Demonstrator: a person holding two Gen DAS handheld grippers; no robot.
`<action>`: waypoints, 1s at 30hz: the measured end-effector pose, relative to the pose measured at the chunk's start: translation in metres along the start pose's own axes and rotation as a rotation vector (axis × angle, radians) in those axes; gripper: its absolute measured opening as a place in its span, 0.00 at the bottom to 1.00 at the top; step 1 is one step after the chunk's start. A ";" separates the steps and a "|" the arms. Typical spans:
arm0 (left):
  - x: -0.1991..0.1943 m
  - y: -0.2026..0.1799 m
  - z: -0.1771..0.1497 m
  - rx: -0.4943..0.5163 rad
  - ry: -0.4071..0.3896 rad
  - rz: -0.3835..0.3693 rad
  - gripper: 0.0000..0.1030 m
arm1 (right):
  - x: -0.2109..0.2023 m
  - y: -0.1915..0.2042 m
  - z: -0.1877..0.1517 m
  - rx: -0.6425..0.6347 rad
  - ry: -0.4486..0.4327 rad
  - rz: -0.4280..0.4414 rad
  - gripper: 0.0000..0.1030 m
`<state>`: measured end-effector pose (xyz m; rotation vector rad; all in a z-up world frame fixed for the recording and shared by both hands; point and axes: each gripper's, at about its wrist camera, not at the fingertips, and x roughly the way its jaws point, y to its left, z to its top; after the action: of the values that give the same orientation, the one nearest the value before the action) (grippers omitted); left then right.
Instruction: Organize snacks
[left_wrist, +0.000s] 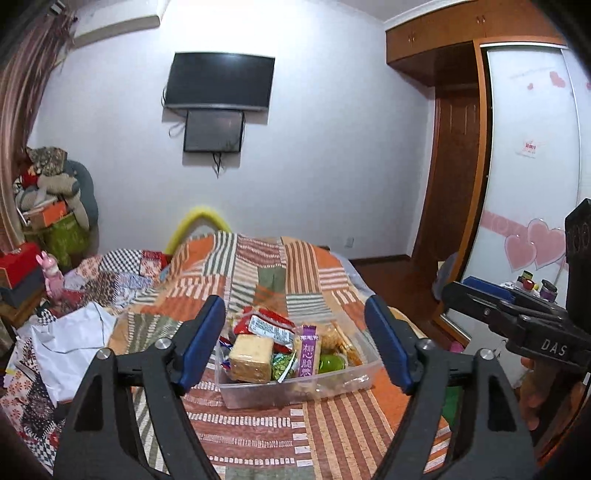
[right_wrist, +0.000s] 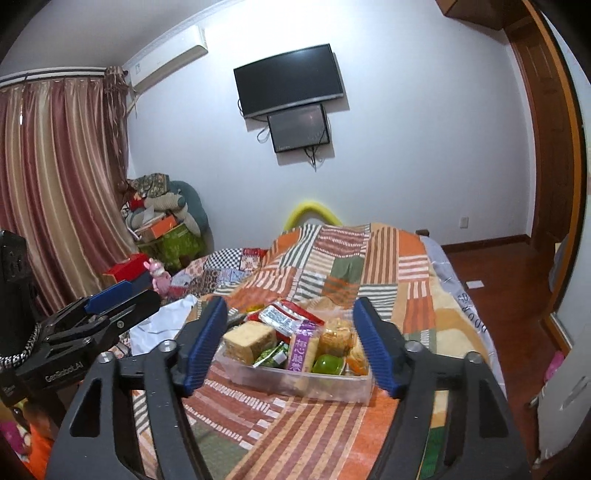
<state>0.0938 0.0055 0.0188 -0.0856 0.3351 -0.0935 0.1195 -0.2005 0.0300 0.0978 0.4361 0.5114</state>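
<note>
Sitting on the striped patchwork bedspread (left_wrist: 266, 435), near the foot end of the bed, is a clear plastic bin (left_wrist: 295, 384) packed with snacks. At its left end stands a pale yellow block of wrapped cake or crackers (left_wrist: 251, 356), with a red-and-white packet (left_wrist: 271, 326) leaning behind it. Beside the block sits a small green packet (left_wrist: 282, 363), then an upright purple-and-cream bar wrapper (left_wrist: 308, 350) printed with Chinese characters, then a round green item (left_wrist: 332, 362) that may be a jelly cup, though the blur leaves that uncertain. Golden fried snacks in clear wrap (right_wrist: 336, 334) fill the right end.

The left gripper (left_wrist: 295, 347) hovers short of the bin with its blue-padded jaws spread wide, framing the bin and gripping nothing. The right gripper (right_wrist: 290, 347) is likewise wide apart and empty, lined up on the same bin from slightly to the right. Each shows at the edge of the other's view, side by side and apart.

Left of the bin, a crumpled white sheet or bag (left_wrist: 74, 343) lies on a second, checkered quilt (left_wrist: 122, 266). Farther off, a pink toy figure (left_wrist: 51, 275) stands near a red box (left_wrist: 20, 264), and a heap of stuffed toys and boxes (right_wrist: 162, 210) fills the corner by the striped curtain (right_wrist: 55, 177). On the white wall hang a dark television (left_wrist: 220, 82) with a smaller screen (left_wrist: 214, 131) under it. A wooden wardrobe (left_wrist: 454, 155) stands on the right.
</note>
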 end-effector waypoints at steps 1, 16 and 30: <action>-0.003 0.000 0.000 0.003 -0.008 0.004 0.80 | -0.002 0.002 0.000 -0.005 -0.007 -0.005 0.73; -0.023 0.003 -0.002 -0.012 -0.059 0.036 0.95 | -0.024 0.019 -0.003 -0.077 -0.080 -0.099 0.97; -0.028 -0.003 -0.003 -0.004 -0.070 0.043 0.99 | -0.031 0.023 -0.005 -0.090 -0.111 -0.142 1.00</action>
<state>0.0661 0.0055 0.0249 -0.0859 0.2670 -0.0472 0.0829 -0.1961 0.0417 0.0087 0.3081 0.3836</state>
